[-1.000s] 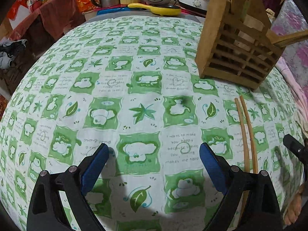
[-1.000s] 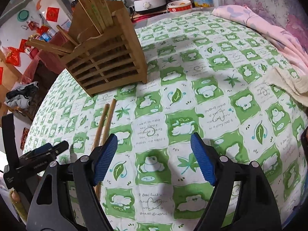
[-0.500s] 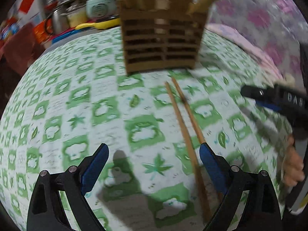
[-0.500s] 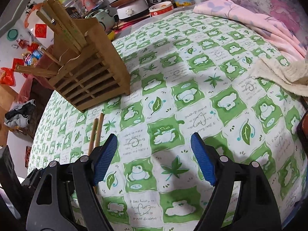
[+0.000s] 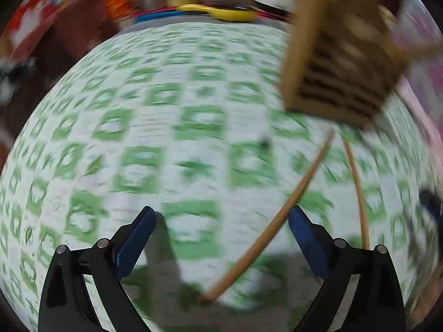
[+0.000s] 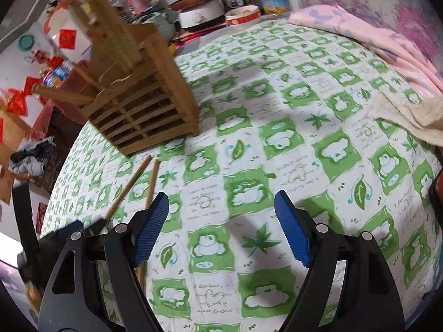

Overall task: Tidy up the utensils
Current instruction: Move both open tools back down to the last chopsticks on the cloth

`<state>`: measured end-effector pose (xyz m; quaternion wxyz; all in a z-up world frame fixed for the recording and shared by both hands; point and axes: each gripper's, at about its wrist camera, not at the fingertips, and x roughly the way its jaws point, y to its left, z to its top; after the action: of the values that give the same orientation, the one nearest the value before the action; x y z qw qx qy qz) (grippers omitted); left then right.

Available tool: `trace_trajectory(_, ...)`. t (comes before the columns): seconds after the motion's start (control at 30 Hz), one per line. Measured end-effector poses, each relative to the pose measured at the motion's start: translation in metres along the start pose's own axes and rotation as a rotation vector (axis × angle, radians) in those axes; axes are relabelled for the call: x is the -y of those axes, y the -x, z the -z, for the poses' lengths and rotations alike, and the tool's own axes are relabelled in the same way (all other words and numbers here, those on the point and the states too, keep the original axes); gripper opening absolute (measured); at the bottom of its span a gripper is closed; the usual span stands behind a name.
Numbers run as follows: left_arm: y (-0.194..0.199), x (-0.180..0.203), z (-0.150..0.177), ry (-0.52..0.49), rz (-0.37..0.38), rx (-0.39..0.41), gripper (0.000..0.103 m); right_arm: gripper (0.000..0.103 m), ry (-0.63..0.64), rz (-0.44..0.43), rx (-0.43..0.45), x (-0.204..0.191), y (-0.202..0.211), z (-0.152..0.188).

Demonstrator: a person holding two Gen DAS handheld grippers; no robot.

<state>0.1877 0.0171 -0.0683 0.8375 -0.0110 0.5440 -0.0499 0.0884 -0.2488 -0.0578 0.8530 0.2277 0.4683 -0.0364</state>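
Two wooden chopsticks lie on the green-and-white tablecloth [image 6: 249,144] in front of a slatted wooden utensil holder [image 6: 138,105] that has several sticks standing in it. In the blurred left wrist view, one chopstick [image 5: 277,221] slants between the jaws of my open left gripper [image 5: 220,235], close to the right finger [image 5: 301,229]. The other chopstick [image 5: 358,193] lies outside the jaws to the right, below the holder [image 5: 340,74]. My right gripper [image 6: 221,221] hovers open over bare cloth with nothing between its fingers. The splayed chopsticks [image 6: 130,185] are to its left.
A pink blanket [image 6: 373,38] and a cream towel [image 6: 409,116] cover the table's right side. Pots, a rice cooker and jars [image 6: 210,13] crowd the far edge, with a yellow pan [image 5: 221,11] among them. Beyond the left edge stands a red-draped chair [image 6: 55,102].
The left gripper's view swung right, then back left, and is now blurred. The chopsticks, parallel before, are splayed apart, and one now lies between the left jaws. The right gripper barely shifted.
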Motion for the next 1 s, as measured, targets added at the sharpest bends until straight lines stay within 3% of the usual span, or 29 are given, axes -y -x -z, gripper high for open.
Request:
trace_trajectory(0.1, 0.001, -0.012, -0.004, 0.052, 0.006, 0.001, 0.095, 0.077, 0.051, -0.025, -0.020, -0.011, -0.003, 0.004)
trace_trajectory(0.3, -0.005, 0.003, -0.003, -0.021, -0.071, -0.005, 0.097, 0.076, 0.216, -0.116, -0.095, -0.047, -0.011, 0.025)
trace_trajectory(0.43, -0.002, -0.004, -0.002, 0.010, -0.045, -0.003, 0.097, 0.073, 0.364, -0.148, -0.120, -0.077, -0.013, 0.045)
trace_trajectory(0.57, -0.003, -0.004, -0.002, 0.007, -0.053, -0.004, 0.097, 0.068, 0.475, -0.125, -0.162, -0.096, -0.022, 0.063)
trace_trajectory(0.67, -0.003, -0.004, -0.001, 0.003, -0.056, -0.004, 0.097, 0.061, 0.563, -0.008, -0.121, -0.105, -0.023, 0.070)
trace_trajectory(0.77, 0.000, -0.004, 0.002, 0.003, -0.048, -0.004, 0.097, 0.058, 0.498, 0.129, -0.056, -0.084, -0.018, 0.058)
trace_trajectory(0.8, 0.002, -0.004, 0.005, -0.003, -0.041, -0.004, 0.097, 0.056, 0.446, 0.136, -0.062, -0.071, -0.017, 0.051)
trace_trajectory(1.0, 0.024, -0.020, 0.027, -0.025, 0.072, 0.001, 0.097, 0.052, 0.290, -0.038, -0.036, -0.028, 0.015, 0.037)
